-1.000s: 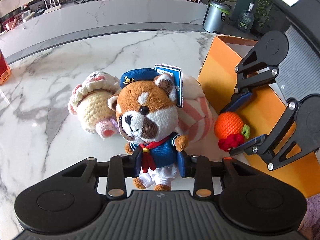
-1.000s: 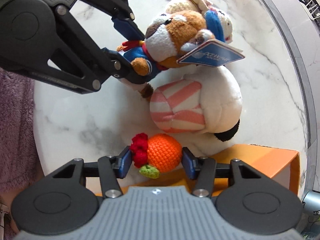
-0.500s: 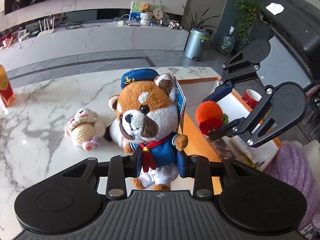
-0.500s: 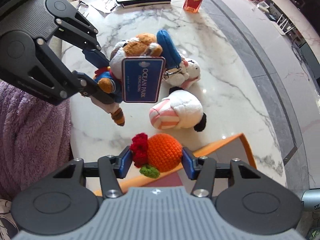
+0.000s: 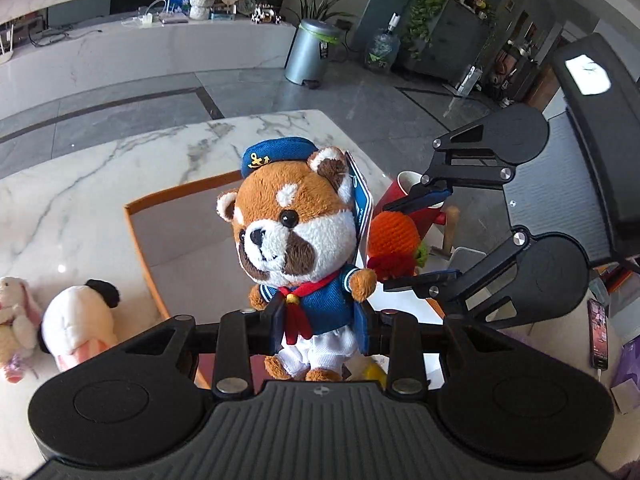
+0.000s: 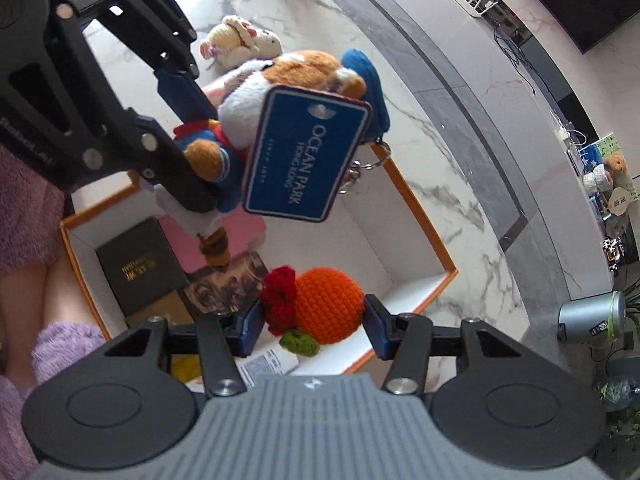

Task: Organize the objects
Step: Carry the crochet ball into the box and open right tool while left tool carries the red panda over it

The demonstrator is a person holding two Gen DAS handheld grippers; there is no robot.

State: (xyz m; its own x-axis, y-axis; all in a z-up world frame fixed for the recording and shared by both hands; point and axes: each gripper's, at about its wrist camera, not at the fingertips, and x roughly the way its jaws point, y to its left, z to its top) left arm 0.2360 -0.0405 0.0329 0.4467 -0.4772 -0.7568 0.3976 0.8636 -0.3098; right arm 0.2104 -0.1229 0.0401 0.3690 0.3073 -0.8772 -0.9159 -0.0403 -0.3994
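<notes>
Plush panda [image 5: 298, 240] in a blue sailor suit sits clamped at the waist in your left gripper [image 5: 320, 326], held upright in the air over the orange box [image 5: 138, 236]. Its blue tag [image 6: 306, 154] reads OCEAN PARK and hangs off a key ring by the cap. Your right gripper [image 6: 312, 324] is clenched on the crocheted orange [image 6: 326, 304], pads pressed to both sides, its red flower and green leaf on the left; it hangs above the near part of the box, just right of the panda. Inside the box lie a black case [image 6: 138, 270] and a pink item. On the marble table [image 5: 100, 168], left of the box, you have a white plush [image 5: 78, 324] and a bunny [image 5: 14, 312] side by side.
</notes>
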